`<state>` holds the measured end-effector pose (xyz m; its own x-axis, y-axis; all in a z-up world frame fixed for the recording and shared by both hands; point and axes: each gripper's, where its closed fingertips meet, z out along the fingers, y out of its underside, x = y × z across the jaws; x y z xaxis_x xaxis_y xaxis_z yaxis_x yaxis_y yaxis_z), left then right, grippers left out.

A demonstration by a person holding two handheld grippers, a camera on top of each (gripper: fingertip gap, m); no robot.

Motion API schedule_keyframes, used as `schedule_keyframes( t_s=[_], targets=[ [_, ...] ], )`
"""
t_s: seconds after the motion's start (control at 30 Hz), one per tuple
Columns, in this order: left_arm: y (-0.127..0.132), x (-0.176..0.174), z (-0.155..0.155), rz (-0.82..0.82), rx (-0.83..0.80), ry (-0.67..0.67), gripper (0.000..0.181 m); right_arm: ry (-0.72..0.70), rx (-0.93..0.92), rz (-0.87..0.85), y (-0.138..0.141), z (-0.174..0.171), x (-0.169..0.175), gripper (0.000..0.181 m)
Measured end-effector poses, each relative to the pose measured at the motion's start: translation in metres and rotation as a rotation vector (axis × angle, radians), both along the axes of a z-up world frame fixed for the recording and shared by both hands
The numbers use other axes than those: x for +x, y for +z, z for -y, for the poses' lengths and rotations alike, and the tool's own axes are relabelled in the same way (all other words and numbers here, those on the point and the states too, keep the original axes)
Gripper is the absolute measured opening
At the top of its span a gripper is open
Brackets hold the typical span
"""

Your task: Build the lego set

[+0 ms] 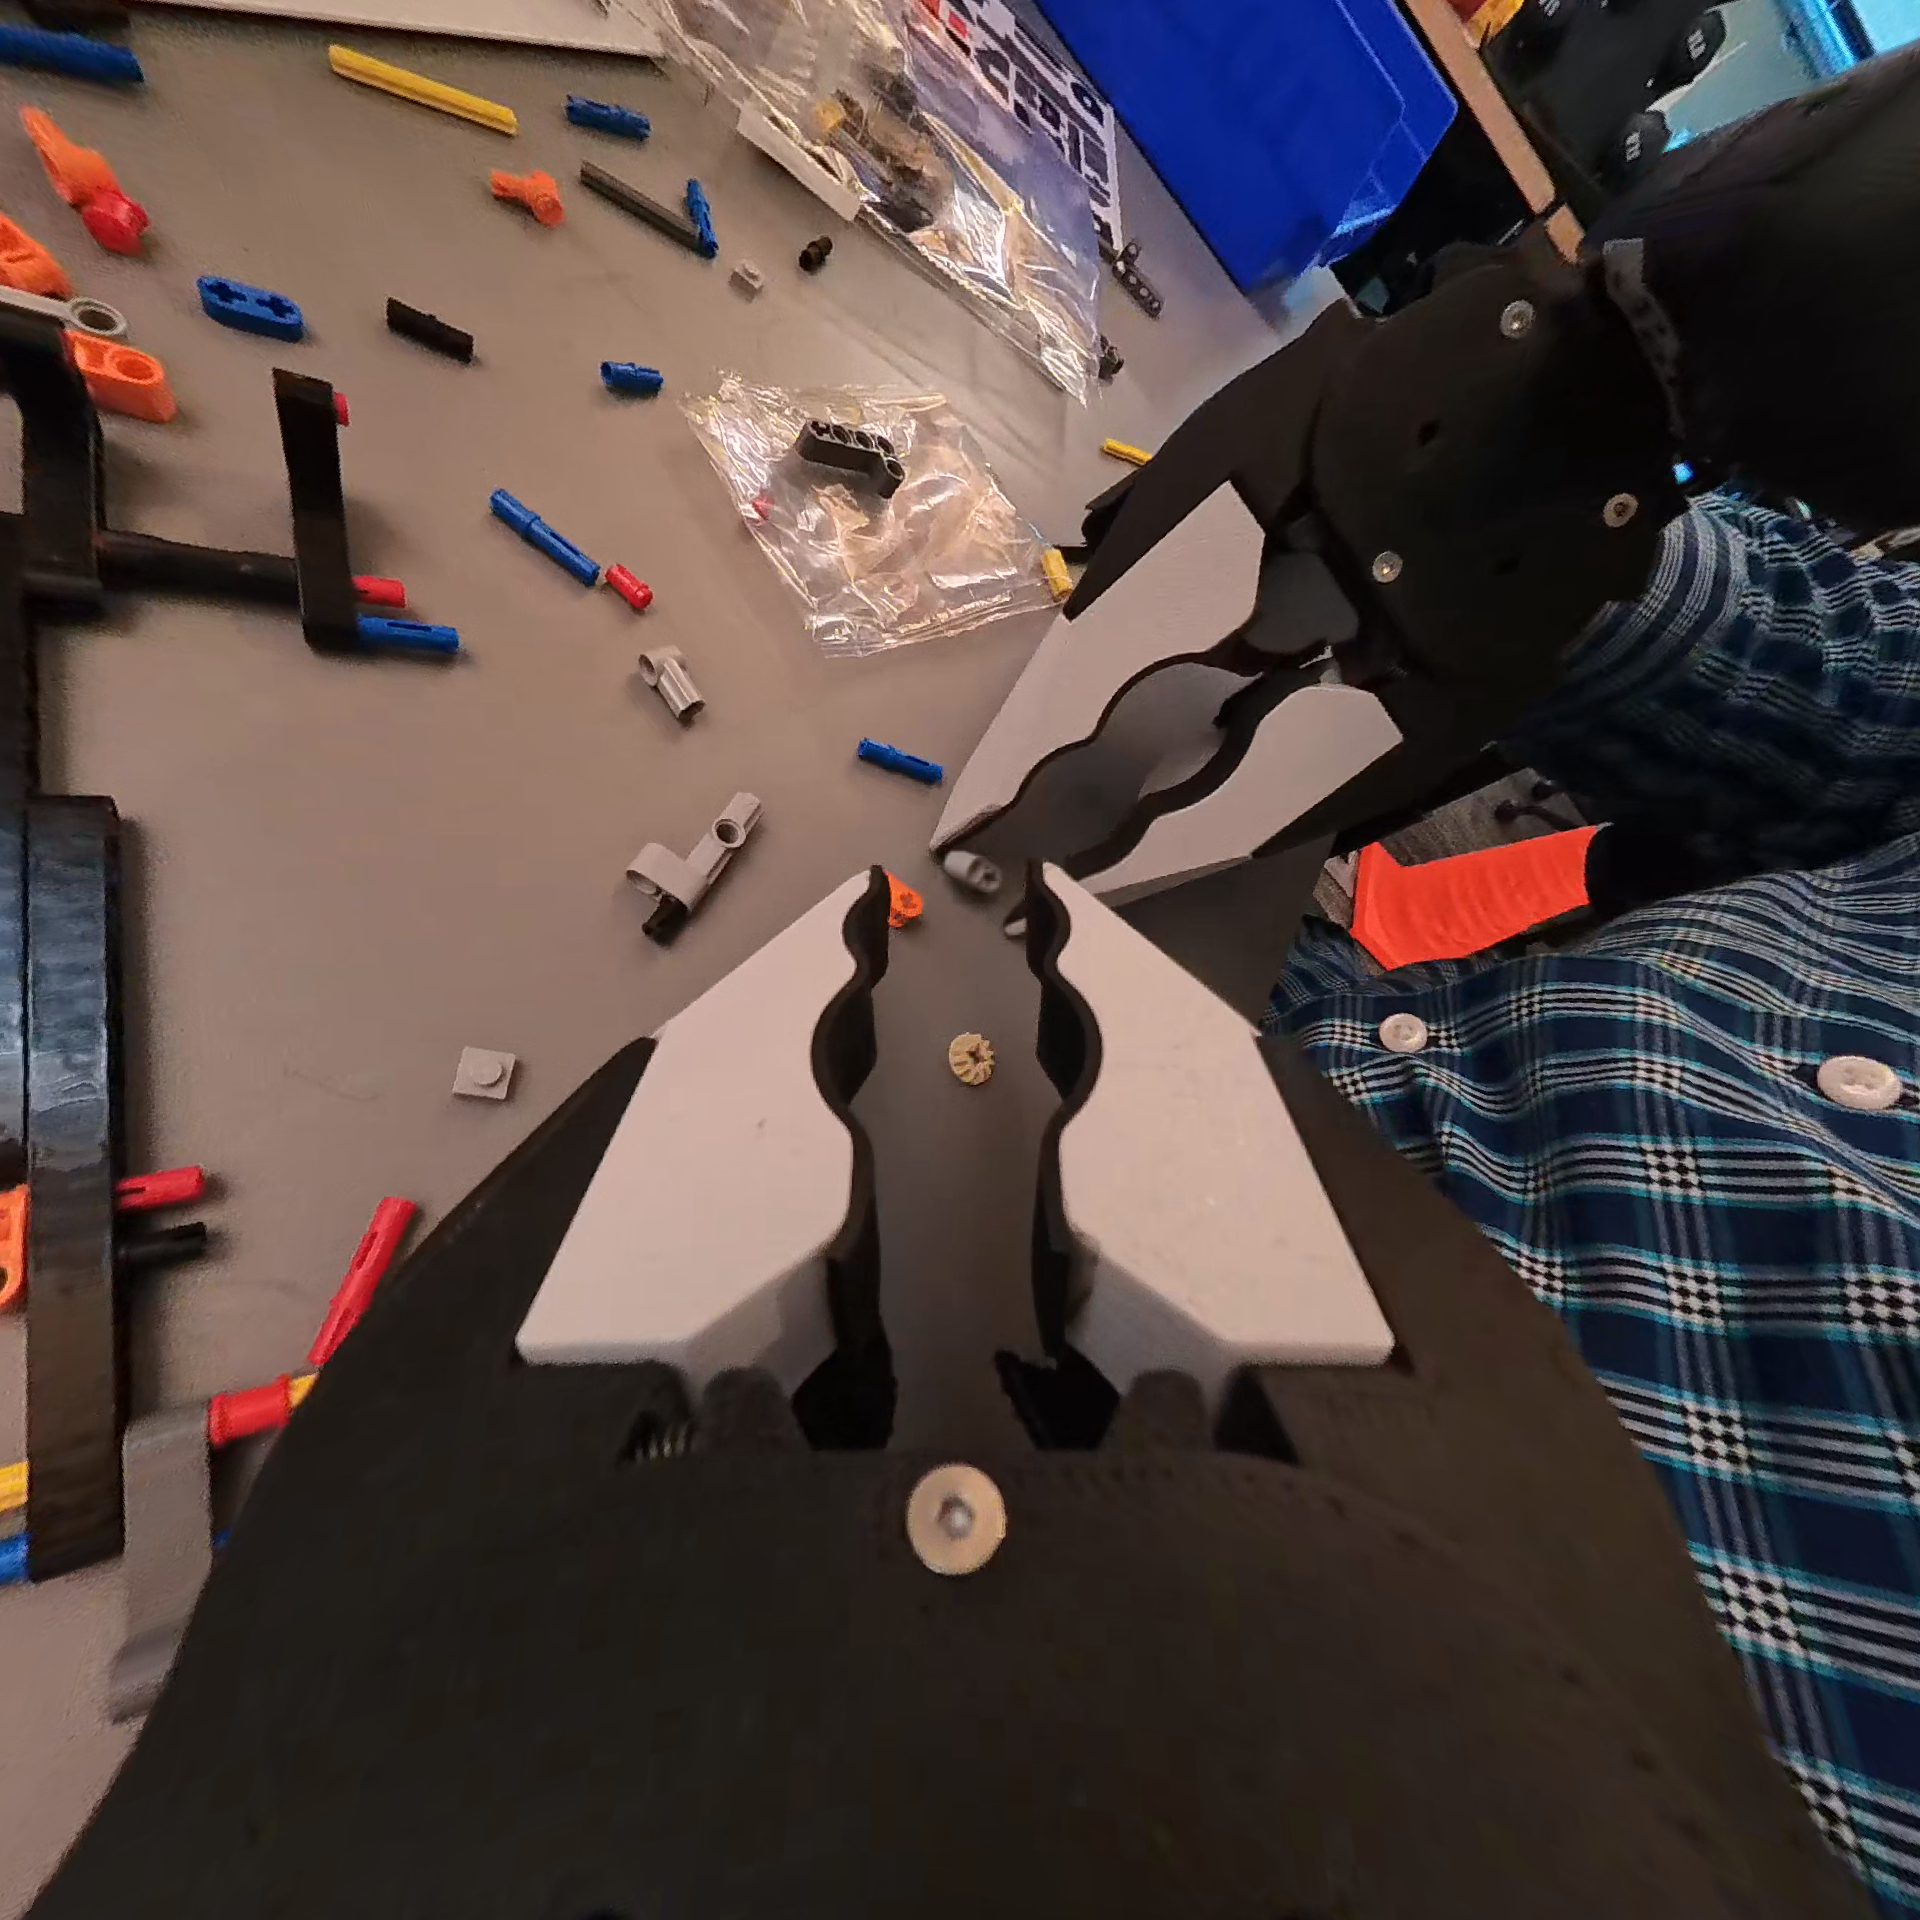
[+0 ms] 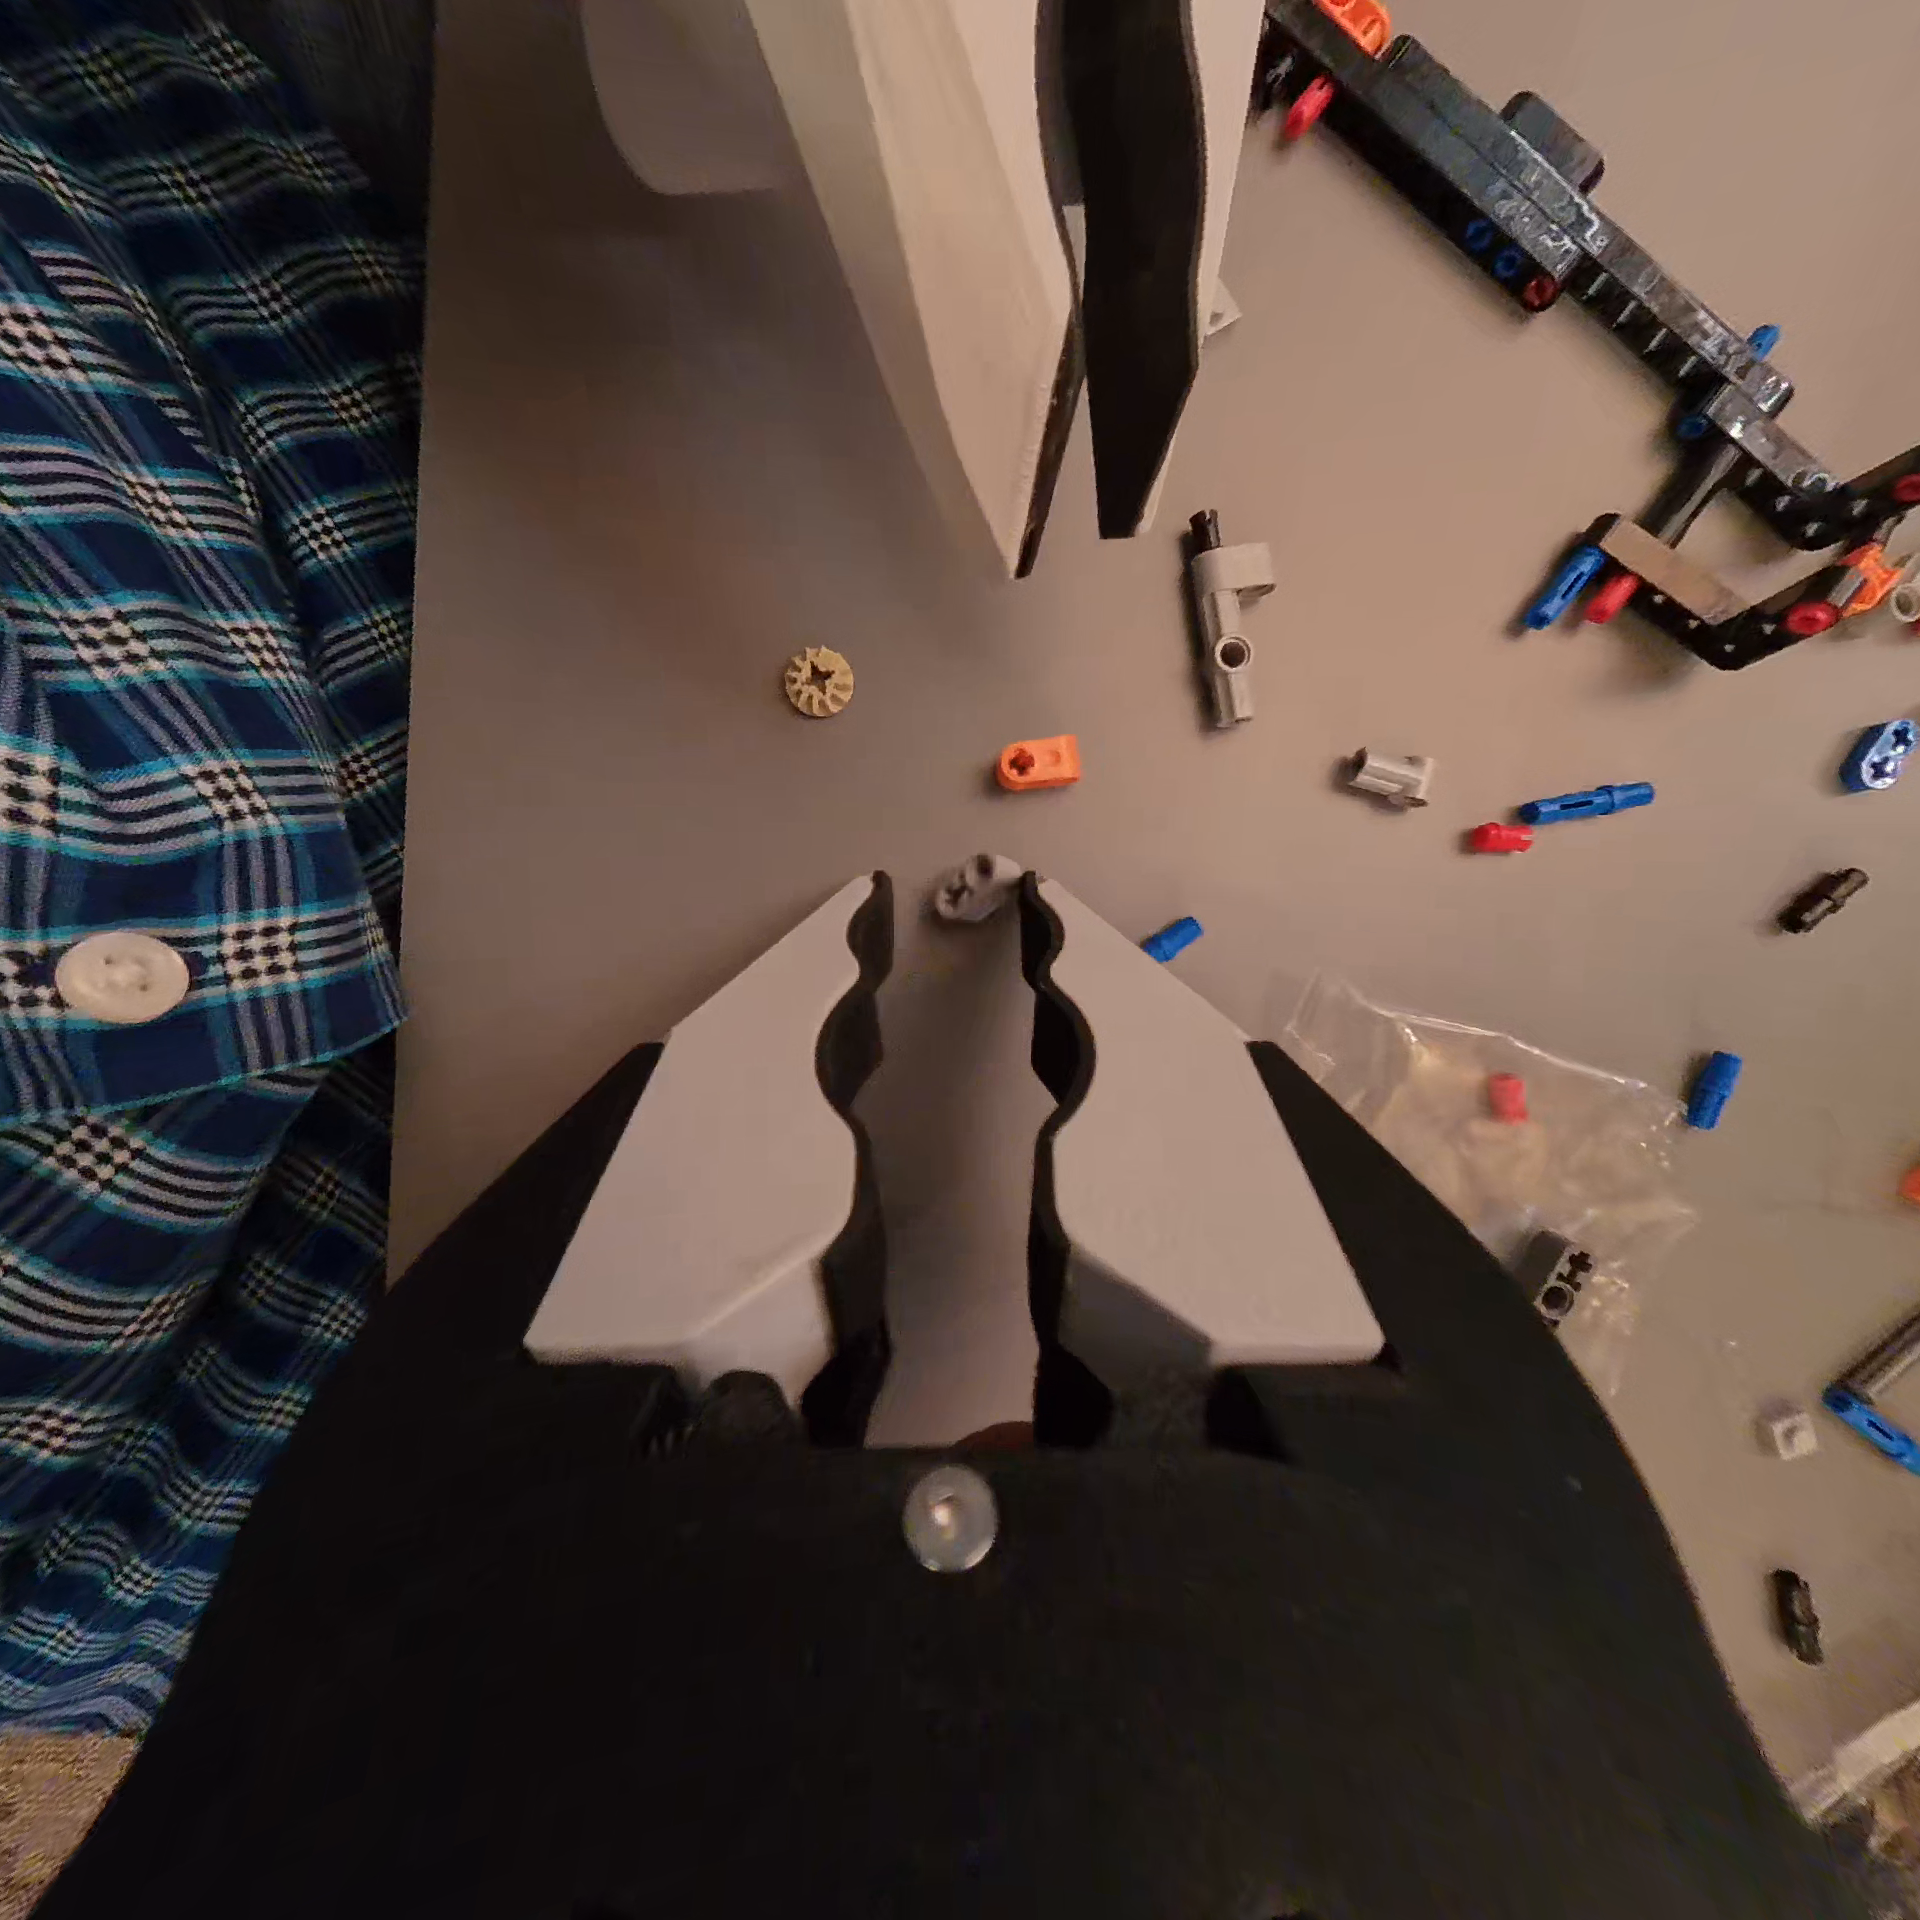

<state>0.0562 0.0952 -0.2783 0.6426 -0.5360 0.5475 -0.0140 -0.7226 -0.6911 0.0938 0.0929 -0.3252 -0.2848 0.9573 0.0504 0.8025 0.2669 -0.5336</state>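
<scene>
1. The left gripper (image 1: 961, 894) is being held low over the grey table (image 1: 343, 935) with its jaws apart and nothing between them; a tan gear (image 1: 974, 1060) is seen lying on the table in the gap.
2. The right gripper (image 2: 956, 883) is likewise being held with its jaws parted, and a small grey connector (image 2: 971, 885) is lying between its fingertips; whether it is being touched cannot be told.
3. Just beyond these tips, an orange connector (image 2: 1037, 764) is lying flat, and the tan gear (image 2: 819, 681) is lying to its left.
4. At the near side, a blue plaid shirt (image 1: 1662, 1195) is being pressed against the table edge.
5. Farther out, a grey angled connector with a black pin (image 1: 691, 862) and a grey square plate (image 1: 484, 1073) are lying among scattered blue, red and black pins.
6. In the left wrist view, the partly built black frame (image 1: 62, 1143) is being kept at the left edge.
7. A clear bag (image 1: 883, 509) holding a black beam is lying farther off, and a blue bin (image 1: 1268, 114) is standing at the far right.
</scene>
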Motion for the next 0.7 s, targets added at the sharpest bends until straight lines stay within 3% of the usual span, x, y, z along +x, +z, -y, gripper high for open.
schedule_keyframes(
  t_s=[0.3,0.57,0.7],
  targets=[
    [-0.003,-0.004,0.001,-0.036,0.012,-0.011,0.022,-0.064,-0.043,-0.065,0.012,-0.004,0.001,0.022],
    [-0.016,0.002,0.007,-0.12,-0.002,-0.063,0.018,-0.141,-0.085,-0.07,0.003,0.004,-0.013,0.024],
    [-0.018,0.002,0.008,-0.132,0.0,-0.07,0.018,-0.179,-0.075,-0.065,0.0,0.003,-0.014,0.014]
  ],
)
